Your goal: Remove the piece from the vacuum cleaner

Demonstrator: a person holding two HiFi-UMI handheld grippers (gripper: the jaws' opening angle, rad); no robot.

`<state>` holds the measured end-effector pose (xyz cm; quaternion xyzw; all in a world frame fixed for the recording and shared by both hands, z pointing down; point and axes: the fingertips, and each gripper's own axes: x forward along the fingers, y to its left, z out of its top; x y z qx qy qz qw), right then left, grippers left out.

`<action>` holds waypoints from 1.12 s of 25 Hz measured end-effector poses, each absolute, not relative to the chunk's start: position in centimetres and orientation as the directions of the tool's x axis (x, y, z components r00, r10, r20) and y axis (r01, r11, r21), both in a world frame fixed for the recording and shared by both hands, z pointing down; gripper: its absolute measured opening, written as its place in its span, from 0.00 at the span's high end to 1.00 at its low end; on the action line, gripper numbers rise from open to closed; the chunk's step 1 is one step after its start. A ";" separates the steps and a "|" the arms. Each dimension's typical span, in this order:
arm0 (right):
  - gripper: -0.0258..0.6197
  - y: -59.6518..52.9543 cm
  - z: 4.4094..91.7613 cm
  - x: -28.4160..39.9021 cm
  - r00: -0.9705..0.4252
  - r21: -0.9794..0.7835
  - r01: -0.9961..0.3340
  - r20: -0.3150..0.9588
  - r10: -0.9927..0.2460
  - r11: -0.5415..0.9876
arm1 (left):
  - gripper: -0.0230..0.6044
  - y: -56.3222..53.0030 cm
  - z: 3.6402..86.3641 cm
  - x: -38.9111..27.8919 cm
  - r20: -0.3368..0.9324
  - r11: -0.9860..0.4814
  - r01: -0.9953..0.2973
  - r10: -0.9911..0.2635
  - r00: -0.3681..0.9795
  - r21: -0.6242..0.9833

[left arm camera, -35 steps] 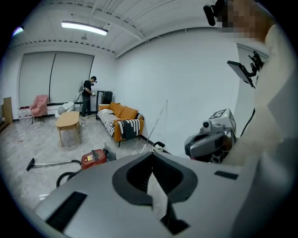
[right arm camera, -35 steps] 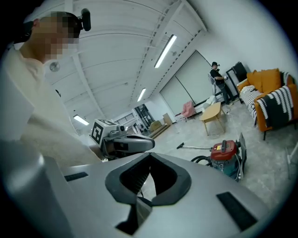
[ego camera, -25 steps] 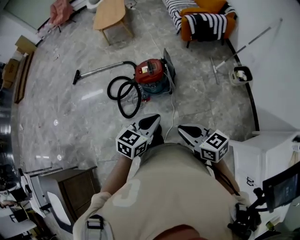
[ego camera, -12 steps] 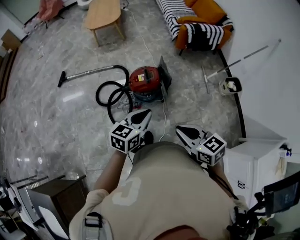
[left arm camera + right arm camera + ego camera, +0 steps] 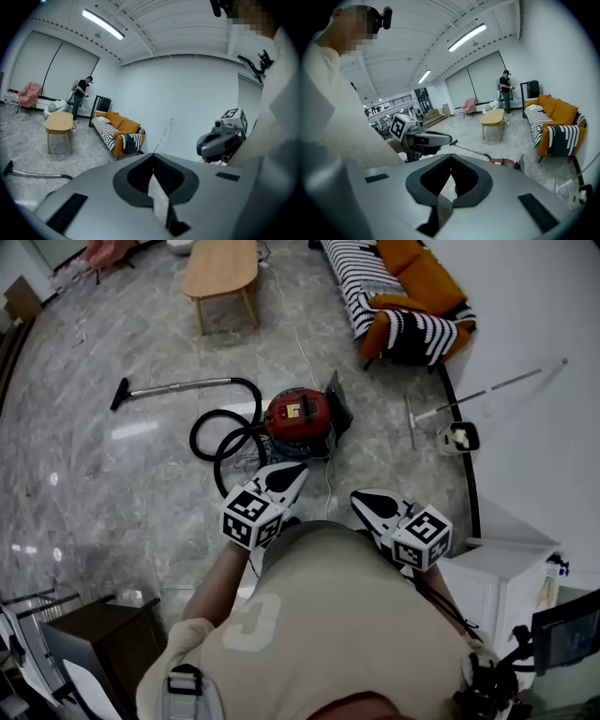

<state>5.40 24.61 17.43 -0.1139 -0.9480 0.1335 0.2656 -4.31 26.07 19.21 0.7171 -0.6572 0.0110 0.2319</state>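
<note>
The red vacuum cleaner [image 5: 298,415] stands on the marble floor ahead of me, with a dark flat panel [image 5: 338,401] upright against its right side. Its black hose [image 5: 225,440] coils to the left and runs into a long wand [image 5: 173,385] lying on the floor. My left gripper [image 5: 292,472] is shut and empty, its tip just short of the vacuum cleaner. To its right, my right gripper [image 5: 364,498] is also shut with nothing in it. The right gripper view shows the vacuum cleaner [image 5: 504,162] beyond the closed jaws and the left gripper [image 5: 423,138] alongside.
A wooden table [image 5: 220,268] and a striped sofa with orange cushions [image 5: 405,292] stand farther off. A mop and bucket [image 5: 457,438] sit by the right wall, above a white cabinet [image 5: 511,563]. A dark cabinet [image 5: 103,638] is at lower left. Another person [image 5: 505,90] stands far away.
The vacuum cleaner has come closer to both grippers and lower in the head view as I walked toward it. Both grippers stayed shut and empty.
</note>
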 end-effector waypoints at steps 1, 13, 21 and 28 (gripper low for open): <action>0.96 24.7 17.5 4.9 -0.831 -0.314 0.145 0.475 0.288 0.938 | 0.96 26.3 19.3 -4.7 0.321 -0.033 -0.947 -0.937 0.141 0.321; 0.96 25.0 18.4 1.3 -0.775 -0.340 0.217 0.509 0.373 0.915 | 0.96 27.1 20.3 -7.4 0.359 0.049 -0.950 -0.931 0.068 0.308; 0.96 22.9 19.5 0.0 -0.736 -0.404 0.282 0.491 0.466 0.870 | 0.96 25.8 20.4 -8.0 0.404 0.147 -0.947 -0.915 -0.021 0.285; 0.96 16.5 19.7 0.3 -0.742 -0.466 0.299 0.435 0.510 0.833 | 0.96 19.9 20.3 -7.9 0.461 0.177 -0.957 -0.886 -0.052 0.231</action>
